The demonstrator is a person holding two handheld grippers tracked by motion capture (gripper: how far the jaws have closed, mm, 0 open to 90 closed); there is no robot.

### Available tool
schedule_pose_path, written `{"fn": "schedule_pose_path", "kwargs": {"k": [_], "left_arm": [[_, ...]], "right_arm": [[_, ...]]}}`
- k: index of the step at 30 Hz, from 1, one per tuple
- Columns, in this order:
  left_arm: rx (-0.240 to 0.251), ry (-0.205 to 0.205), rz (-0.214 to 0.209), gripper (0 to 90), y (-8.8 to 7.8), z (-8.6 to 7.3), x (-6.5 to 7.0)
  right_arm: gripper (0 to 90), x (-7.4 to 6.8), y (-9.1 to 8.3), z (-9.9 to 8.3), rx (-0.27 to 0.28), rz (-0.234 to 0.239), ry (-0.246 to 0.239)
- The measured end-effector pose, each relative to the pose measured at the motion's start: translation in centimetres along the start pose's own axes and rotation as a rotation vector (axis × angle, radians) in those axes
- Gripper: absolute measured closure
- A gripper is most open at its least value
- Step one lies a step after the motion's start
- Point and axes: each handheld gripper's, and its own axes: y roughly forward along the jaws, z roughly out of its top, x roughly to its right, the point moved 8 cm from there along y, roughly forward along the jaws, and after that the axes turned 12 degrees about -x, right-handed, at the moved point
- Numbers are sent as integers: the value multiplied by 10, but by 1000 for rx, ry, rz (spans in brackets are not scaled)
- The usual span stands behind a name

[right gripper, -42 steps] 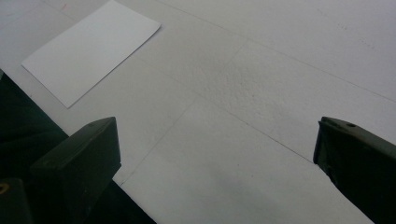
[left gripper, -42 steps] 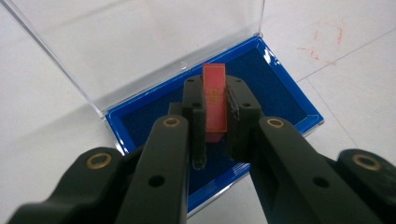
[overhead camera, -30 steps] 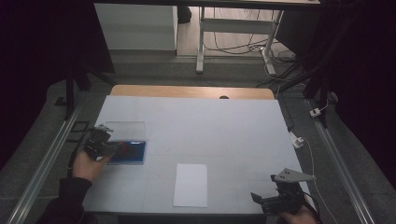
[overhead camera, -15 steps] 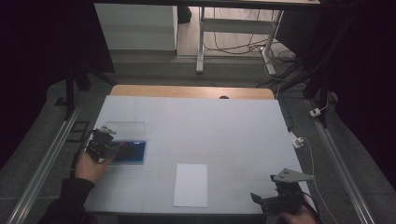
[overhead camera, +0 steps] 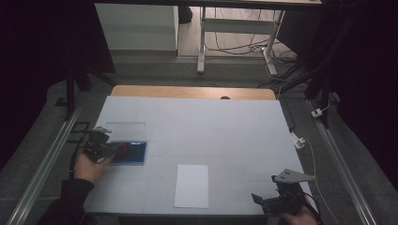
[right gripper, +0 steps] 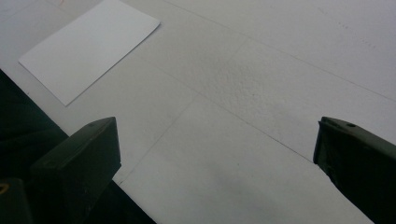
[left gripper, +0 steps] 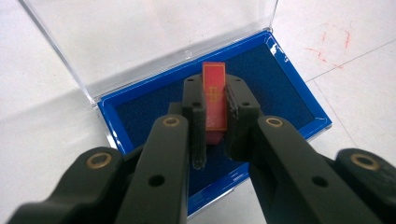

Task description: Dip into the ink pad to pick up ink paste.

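Red flat card (left gripper: 215, 100) pinched edgewise by left hand-held gripper (left gripper: 215, 109) over blue felt-lined case (left gripper: 280, 88)

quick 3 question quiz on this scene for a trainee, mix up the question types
1. True or false: the left tool is shut on the red chip.
2. Where does the white sheet of paper lie?
A. inside the blue case
B. flat on the table near the front edge
C. between the right tool's jaws
3. Fill in: the blue case has its clear lid ____.

Key
1. True; the jaws press the chip's two sides above the case's blue lining.
2. B; the right tool stands apart from it, jaws wide.
3. open
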Motion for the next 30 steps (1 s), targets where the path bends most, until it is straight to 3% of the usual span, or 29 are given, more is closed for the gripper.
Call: {"fn": "schedule_pose_path", "kwargs": {"k": [7, 15, 27, 30], "left_arm": [[-23, 76, 126, 805, 1, 1, 10], [-9, 40, 59, 803, 0, 1, 5], [-6, 45, 83, 799, -4, 2, 4], [6, 42, 72, 799, -7, 2, 5]], "right_arm": [[9, 0, 0, 0, -3, -1, -4], [9, 0, 0, 0, 0, 2, -3], [9, 0, -1, 0, 3, 3, -1], [9, 0, -1, 0, 4, 4, 1]]}}
